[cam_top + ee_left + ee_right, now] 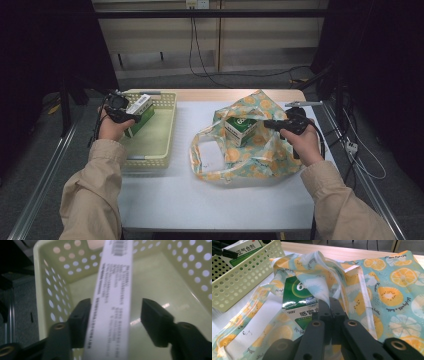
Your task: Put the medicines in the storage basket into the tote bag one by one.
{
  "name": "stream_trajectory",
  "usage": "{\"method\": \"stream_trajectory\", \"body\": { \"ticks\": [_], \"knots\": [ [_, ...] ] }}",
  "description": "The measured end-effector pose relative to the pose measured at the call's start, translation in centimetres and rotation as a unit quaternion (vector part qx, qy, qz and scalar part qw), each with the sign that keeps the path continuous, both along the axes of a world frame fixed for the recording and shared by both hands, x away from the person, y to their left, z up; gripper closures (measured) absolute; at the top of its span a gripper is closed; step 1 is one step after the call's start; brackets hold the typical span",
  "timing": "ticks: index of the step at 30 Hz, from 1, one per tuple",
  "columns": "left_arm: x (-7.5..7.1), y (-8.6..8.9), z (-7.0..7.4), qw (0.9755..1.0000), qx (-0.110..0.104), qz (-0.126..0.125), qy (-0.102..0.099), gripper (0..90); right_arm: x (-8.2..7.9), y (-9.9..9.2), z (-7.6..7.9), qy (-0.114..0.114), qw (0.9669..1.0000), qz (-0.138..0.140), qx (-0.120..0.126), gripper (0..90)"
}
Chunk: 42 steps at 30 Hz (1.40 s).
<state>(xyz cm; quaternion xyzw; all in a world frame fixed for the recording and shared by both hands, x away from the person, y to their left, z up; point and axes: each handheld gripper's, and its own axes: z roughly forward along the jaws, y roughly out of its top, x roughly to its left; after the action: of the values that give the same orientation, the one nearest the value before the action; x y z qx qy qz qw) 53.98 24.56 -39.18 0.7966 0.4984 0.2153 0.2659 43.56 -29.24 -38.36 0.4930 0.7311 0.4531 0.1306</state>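
My left gripper (122, 116) hangs over the pale green perforated basket (155, 145) at the table's left. A white and green medicine box (140, 106) stands tilted in the basket. In the left gripper view the long white box (112, 290) lies between the jaws: the left jaw is against it, and a gap shows at the right jaw. My right gripper (268, 123) is shut on the rim of the lemon-print bag (250, 155), holding its mouth up. A green and white carton (299, 292) sits inside the bag (397, 285), just beyond the pinched fabric at the right gripper (331, 301).
The basket (237, 282) lies left of the bag, with the other box (244, 250) in it. The white tabletop (210, 200) has a wooden strip (220, 95) along its far edge. Metal rails run along both sides, and cables lie on the floor behind.
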Motion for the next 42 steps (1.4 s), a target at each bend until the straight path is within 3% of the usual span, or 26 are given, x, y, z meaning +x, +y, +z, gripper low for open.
{"method": "stream_trajectory", "body": {
  "ticks": [2,5,10,15,17,21,23,25,31,39,42],
  "knots": [
    [-0.1,-0.1,-0.3,1.0,-0.006,0.002,0.006,58.8,-0.1,-0.1,0.0,0.0,1.0,-0.001,0.0,90.0],
    [-0.3,-0.5,-0.3,0.9996,-0.019,0.007,0.019,62.3,-0.1,-0.2,0.1,0.0,1.0,-0.002,0.0,90.0],
    [-0.9,-1.5,0.8,0.9986,-0.042,-0.009,0.033,63.0,-0.3,-0.2,0.1,-0.001,1.0,-0.003,0.002,90.0],
    [-2.0,-2.6,3.2,0.997,-0.06,-0.041,0.029,63.2,-0.3,-0.4,-0.1,-0.002,1.0,-0.005,0.003,90.0],
    [-2.5,-3.1,4.4,0.9952,-0.072,-0.059,0.029,63.3,-0.3,-0.4,-0.1,0.0,1.0,-0.007,0.004,90.0],
    [-3.8,-4.5,7.1,0.9918,-0.071,-0.106,0.012,63.3,-0.4,-0.3,0.1,-0.002,0.9999,-0.008,0.006,90.0],
    [-4.6,-5.3,8.1,0.987,-0.093,-0.131,0.007,63.3,-0.4,-0.3,0.1,-0.005,1.0,-0.006,0.004,90.0],
    [-5.4,-6.3,9.0,0.9851,-0.091,-0.147,0.0,63.2,-0.4,-0.2,0.2,-0.004,1.0,-0.006,0.004,90.0],
    [-7.5,-10.0,10.3,0.9702,-0.093,-0.224,-0.004,63.2,-0.5,0.2,0.3,-0.005,1.0,-0.004,0.003,90.0],
    [-9.4,-15.2,8.8,0.9492,-0.11,-0.294,0.009,63.2,-0.7,0.3,0.6,-0.011,0.9999,-0.001,0.002,90.0],
    [-10.1,-17.1,7.8,0.9398,-0.114,-0.322,0.016,63.1,-0.7,0.2,0.7,-0.011,0.9999,-0.003,0.004,90.0]
  ]
}}
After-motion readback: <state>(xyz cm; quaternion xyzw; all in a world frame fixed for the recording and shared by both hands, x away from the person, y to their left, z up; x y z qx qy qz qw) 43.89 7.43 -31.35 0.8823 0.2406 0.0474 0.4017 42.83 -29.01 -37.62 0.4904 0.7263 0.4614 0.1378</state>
